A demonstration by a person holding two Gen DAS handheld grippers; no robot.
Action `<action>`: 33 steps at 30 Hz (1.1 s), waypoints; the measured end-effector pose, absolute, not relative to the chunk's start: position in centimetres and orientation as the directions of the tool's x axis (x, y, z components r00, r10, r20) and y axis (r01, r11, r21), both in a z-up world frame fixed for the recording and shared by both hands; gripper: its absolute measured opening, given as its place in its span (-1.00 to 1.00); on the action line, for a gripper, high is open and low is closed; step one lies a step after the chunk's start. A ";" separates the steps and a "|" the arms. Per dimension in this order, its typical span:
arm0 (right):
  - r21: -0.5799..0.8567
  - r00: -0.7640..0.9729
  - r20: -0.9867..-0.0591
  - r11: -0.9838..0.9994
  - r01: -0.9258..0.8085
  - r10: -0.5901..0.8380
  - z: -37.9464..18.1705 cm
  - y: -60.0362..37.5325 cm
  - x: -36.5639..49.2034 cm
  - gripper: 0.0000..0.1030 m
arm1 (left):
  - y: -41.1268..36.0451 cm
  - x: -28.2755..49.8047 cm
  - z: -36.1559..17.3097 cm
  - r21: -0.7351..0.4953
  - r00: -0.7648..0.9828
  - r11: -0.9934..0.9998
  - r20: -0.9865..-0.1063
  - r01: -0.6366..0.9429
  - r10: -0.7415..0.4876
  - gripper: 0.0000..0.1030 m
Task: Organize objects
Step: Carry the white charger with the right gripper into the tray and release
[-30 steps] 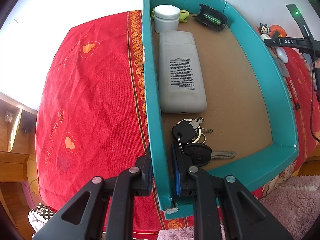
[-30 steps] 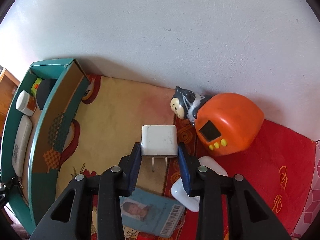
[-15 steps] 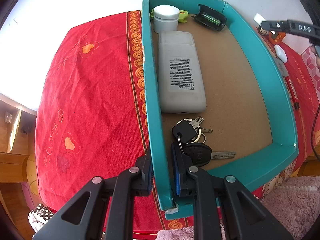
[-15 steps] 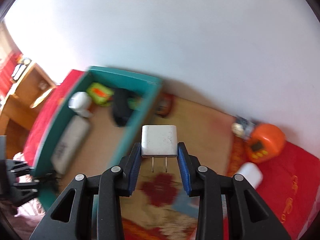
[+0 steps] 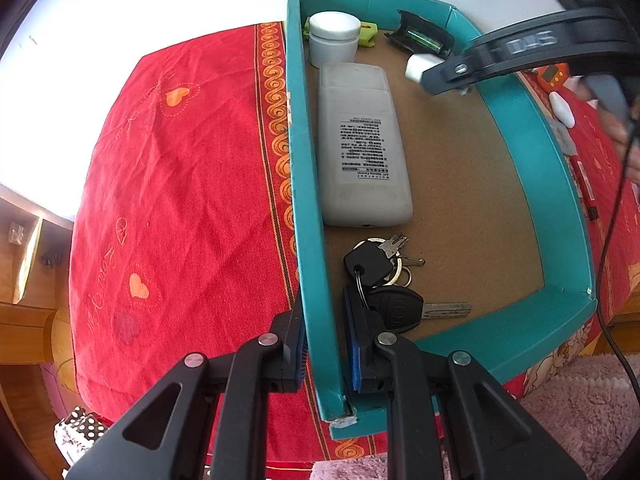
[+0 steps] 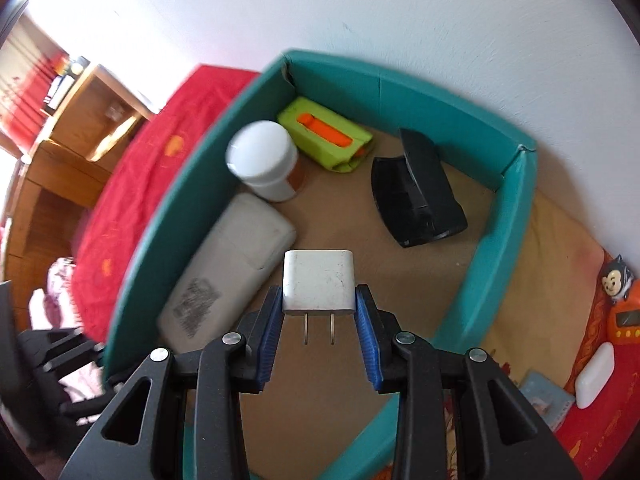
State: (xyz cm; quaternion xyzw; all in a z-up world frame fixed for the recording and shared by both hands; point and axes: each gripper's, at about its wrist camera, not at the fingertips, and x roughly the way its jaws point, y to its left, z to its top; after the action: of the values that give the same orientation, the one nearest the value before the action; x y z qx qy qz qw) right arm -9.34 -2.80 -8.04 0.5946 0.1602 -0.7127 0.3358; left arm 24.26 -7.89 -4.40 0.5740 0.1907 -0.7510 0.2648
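Note:
A teal box (image 5: 532,168) (image 6: 516,240) with a brown floor stands on the red cloth. My left gripper (image 5: 325,344) is shut on its left wall near the front corner. My right gripper (image 6: 319,322) is shut on a white plug adapter (image 6: 319,283) (image 5: 418,67), prongs toward the camera, held above the box's inside near its far right part. Inside lie a white remote (image 5: 362,148) (image 6: 224,276), a white jar (image 5: 334,36) (image 6: 266,160), a lime-green item (image 6: 326,136), a black case (image 6: 418,196) (image 5: 422,38) and a bunch of keys (image 5: 390,284).
Right of the box on the cloth are an orange clock with a cat figure (image 6: 620,300), a white oval case (image 6: 594,374), a card (image 6: 546,400) and a red pen (image 5: 584,188). The white wall is right behind the box. Wooden furniture (image 6: 68,136) stands at left.
My right gripper has carried the plug adapter leftward from above the cloth by the orange clock to above the box's inside. The left gripper has kept its hold on the wall.

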 end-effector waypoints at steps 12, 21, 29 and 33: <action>0.042 -0.174 -0.960 -0.729 0.683 -0.218 -9.3 -5.3 -11.4 -0.30 | -7.3 24.3 -4.7 0.017 -0.202 -0.782 -0.962 0.623 -0.183 -0.72; 0.050 -0.194 -0.951 -0.738 0.673 -0.241 -8.9 -5.5 -12.4 -0.30 | -6.9 24.4 -4.8 0.019 -0.199 -0.778 -0.962 0.628 -0.185 -0.72; 0.041 -0.209 -0.946 -0.735 0.677 -0.246 -8.8 -5.6 -12.3 -0.26 | -6.9 24.4 -4.8 0.019 -0.199 -0.775 -0.962 0.632 -0.186 -0.72; 0.058 -0.220 -0.934 -0.727 0.684 -0.282 -7.7 -5.2 -11.8 -0.08 | -6.9 24.2 -4.9 0.020 -0.197 -0.773 -0.962 0.634 -0.187 -0.72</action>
State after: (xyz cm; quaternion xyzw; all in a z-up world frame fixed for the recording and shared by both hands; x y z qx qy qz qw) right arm -11.85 -5.19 -7.65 0.5372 0.1873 -0.7582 0.3185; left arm 24.24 -6.90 -4.87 0.5712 0.1956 -0.7485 0.2741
